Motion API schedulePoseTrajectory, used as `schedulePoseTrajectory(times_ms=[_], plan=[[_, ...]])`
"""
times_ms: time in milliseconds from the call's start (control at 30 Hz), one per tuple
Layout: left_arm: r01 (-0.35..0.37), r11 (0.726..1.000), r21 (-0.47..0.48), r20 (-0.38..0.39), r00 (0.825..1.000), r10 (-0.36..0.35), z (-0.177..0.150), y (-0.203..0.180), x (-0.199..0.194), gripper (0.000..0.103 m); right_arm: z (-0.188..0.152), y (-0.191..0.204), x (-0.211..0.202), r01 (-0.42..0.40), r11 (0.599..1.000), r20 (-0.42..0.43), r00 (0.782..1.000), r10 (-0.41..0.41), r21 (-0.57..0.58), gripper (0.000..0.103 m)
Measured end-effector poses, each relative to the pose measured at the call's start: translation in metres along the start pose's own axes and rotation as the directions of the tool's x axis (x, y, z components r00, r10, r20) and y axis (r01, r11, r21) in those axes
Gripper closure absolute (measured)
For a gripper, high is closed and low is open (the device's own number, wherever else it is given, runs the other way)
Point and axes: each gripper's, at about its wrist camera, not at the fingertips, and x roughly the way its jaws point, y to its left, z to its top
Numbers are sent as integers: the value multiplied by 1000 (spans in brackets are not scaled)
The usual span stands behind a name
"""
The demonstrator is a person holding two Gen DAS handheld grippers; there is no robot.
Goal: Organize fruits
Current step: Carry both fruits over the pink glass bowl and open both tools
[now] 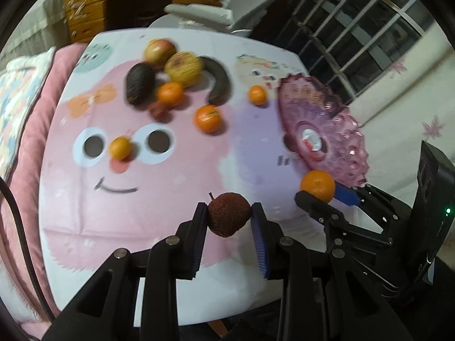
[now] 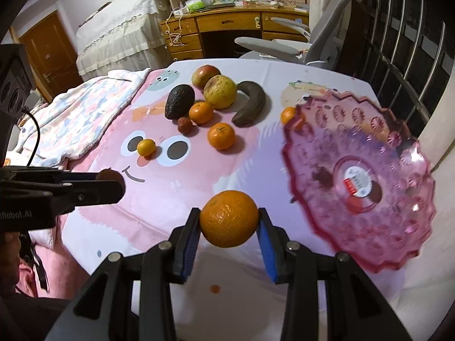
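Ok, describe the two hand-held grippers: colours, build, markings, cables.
Both look alike. The left hand-held gripper and the right hand-held gripper have black linkage arms with silver pivot pins and blue ribbed pads. White lettering marks the left one's body, a green light glows on the right one's, and a black cable trails off.

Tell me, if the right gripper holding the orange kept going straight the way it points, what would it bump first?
Probably the tablecloth: the right gripper tilts downward over bare cloth. The pink plate sits off to its right, though depth is hard to judge.
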Motion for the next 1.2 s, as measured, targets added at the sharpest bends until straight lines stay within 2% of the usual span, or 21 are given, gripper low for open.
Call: schedulePoseTrajectory(times_ms=[133, 400, 600, 800, 933, 1100, 1200], plan=[[-1, 998, 66, 32, 999, -2, 9, -39, 3, 74, 0, -25, -14, 2, 1000, 7, 1000, -2, -13, 64], [47, 977, 206, 69, 996, -63, 44, -111, 32, 74, -5, -78, -27, 30, 1000, -7, 1000, -29, 4, 64], [84, 962, 259, 36, 995, -97, 69, -155, 77, 74, -14, -122, -21, 66, 996, -68, 996, -63, 53, 64], [103, 957, 273, -22, 995, -101, 76, -176, 118, 74, -21, -164, -12, 79, 985, -121, 991, -61, 153, 63], [109, 964, 242, -50, 994, -100, 77, -176, 134, 73, -23, -178, -6, 80, 982, -133, 989, -58, 169, 63], [54, 980, 190, -66, 997, -42, 78, -167, 141, 71, -24, -182, -2, 71, 983, -150, 988, -46, 169, 63], [19, 986, 163, -55, 998, -10, 78, -160, 136, 66, -23, -183, 0, 73, 982, -154, 987, -47, 173, 62]])
